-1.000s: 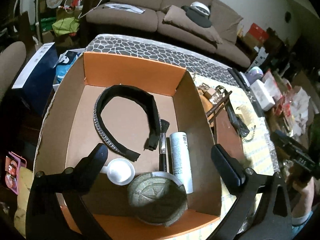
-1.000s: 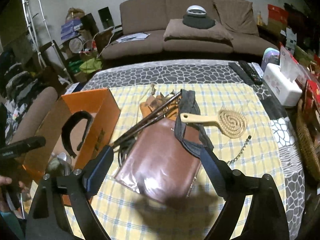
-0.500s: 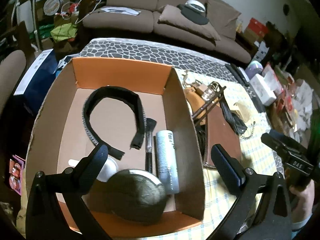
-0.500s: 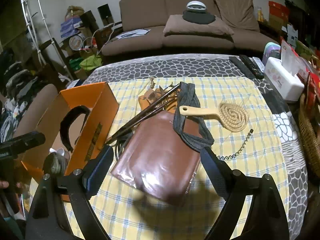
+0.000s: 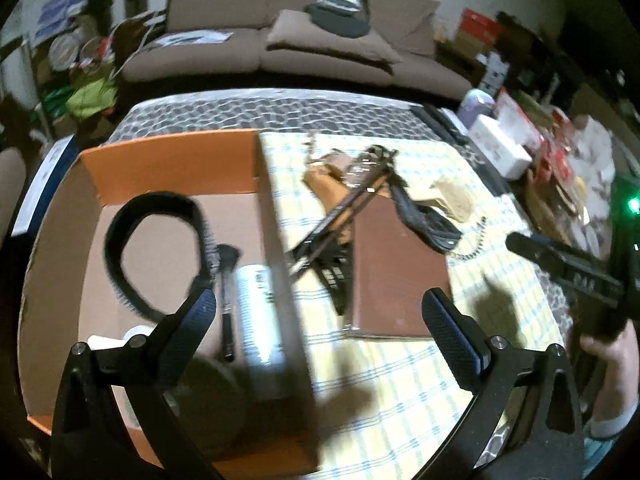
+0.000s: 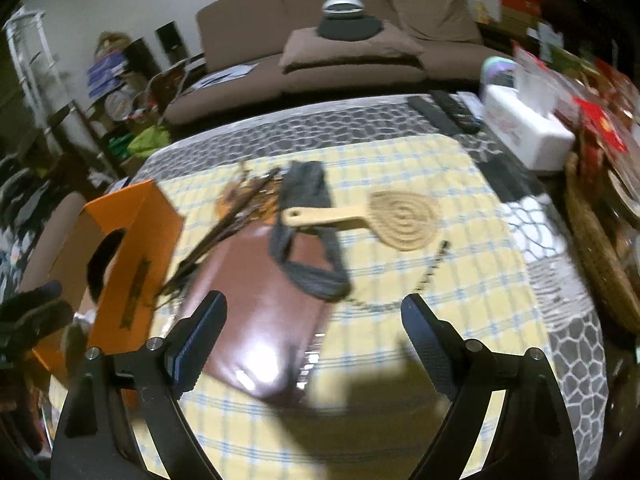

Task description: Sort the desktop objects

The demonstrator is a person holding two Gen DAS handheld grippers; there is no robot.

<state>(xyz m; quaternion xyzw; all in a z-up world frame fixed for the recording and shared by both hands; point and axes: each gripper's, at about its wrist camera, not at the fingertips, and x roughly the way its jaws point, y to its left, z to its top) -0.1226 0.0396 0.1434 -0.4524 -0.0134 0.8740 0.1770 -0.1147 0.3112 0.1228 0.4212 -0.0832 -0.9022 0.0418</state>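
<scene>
An orange cardboard box (image 5: 168, 160) stands at the table's left and also shows in the right wrist view (image 6: 132, 240). It holds a black headband (image 5: 120, 248), a makeup brush (image 5: 226, 280), a white tube (image 5: 260, 312) and a round tin, partly hidden. On the checked cloth lie a brown wallet (image 6: 260, 320), a dark cloth band (image 6: 308, 240), a wooden hairbrush (image 6: 400, 216), dark sticks (image 5: 340, 216) and a chain (image 6: 432, 268). My left gripper (image 5: 320, 320) is open over the box's right wall. My right gripper (image 6: 312, 332) is open above the wallet.
A white tissue box (image 6: 528, 136) and remote controls (image 6: 448, 112) lie at the table's far right. A wicker basket (image 6: 600, 248) stands at the right edge. A brown sofa (image 6: 340, 40) is behind the table.
My left gripper has swung right, from over the box's inside to over its right wall and the cloth. My right gripper has moved slightly right and forward over the wallet. Both stay open.
</scene>
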